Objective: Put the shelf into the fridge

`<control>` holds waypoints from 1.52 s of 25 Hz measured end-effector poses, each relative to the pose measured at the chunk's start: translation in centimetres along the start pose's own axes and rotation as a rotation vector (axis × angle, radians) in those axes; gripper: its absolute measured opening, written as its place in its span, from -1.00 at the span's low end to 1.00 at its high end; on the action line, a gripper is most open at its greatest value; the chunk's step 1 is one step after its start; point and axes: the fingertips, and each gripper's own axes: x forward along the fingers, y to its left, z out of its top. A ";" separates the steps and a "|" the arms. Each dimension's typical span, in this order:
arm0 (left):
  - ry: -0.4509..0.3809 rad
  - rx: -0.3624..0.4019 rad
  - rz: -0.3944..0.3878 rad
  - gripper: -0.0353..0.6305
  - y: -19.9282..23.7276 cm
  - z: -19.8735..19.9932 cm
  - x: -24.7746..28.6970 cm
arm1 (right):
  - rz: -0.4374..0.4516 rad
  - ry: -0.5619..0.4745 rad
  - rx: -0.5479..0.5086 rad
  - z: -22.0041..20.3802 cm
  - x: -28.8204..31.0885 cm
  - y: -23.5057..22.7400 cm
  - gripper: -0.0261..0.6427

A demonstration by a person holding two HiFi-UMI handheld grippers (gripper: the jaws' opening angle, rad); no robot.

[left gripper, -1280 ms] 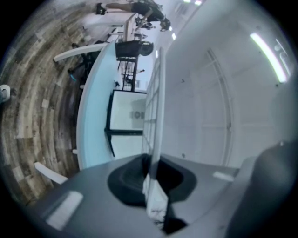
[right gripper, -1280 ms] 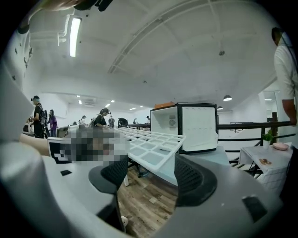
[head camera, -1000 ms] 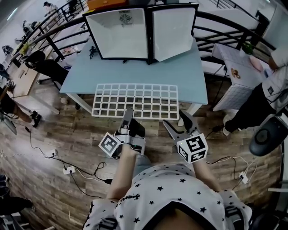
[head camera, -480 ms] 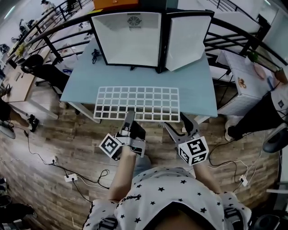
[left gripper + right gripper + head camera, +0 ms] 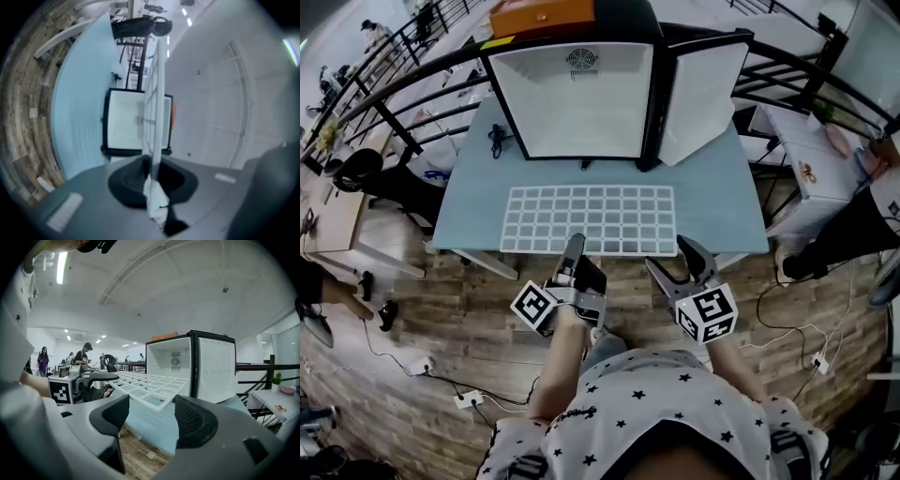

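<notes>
The left gripper [image 5: 575,247] is clamped on the near long edge of the shelf [image 5: 591,218]. The right gripper [image 5: 673,256] has its jaws apart, with the shelf's near right corner just ahead of them; contact cannot be confirmed. The shelf is a white rectangular grid of square cells. It is held level above the blue table [image 5: 717,192], in front of the open fridge [image 5: 572,103] with its white interior.

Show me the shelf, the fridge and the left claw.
shelf [image 5: 591,218], head view, middle of the white grid.
fridge [image 5: 572,103], head view, white back wall inside.
left claw [image 5: 575,244], head view, tips shut on the shelf's near edge.
</notes>
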 end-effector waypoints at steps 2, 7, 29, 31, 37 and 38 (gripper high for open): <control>0.018 -0.005 0.004 -0.78 0.1 1.4 0.9 | -0.015 0.001 0.003 0.5 1.4 0.2 -0.13; 0.060 -0.020 0.006 -0.78 0.8 4.6 3.2 | -0.049 -0.001 0.012 1.3 4.9 0.5 -0.13; 0.202 -0.032 0.003 -0.78 2.1 9.3 10.7 | -0.191 -0.019 0.012 3.7 10.8 -1.2 -0.13; 0.205 -0.022 0.000 -0.78 2.0 9.5 11.6 | -0.189 -0.026 0.016 3.9 11.4 -1.9 -0.13; 0.215 0.004 0.007 -0.78 2.3 10.6 14.3 | -0.173 -0.057 0.036 4.2 14.0 -3.7 -0.13; 0.218 0.007 0.009 -0.78 2.3 10.8 14.9 | -0.172 -0.066 0.034 4.4 14.4 -4.0 -0.13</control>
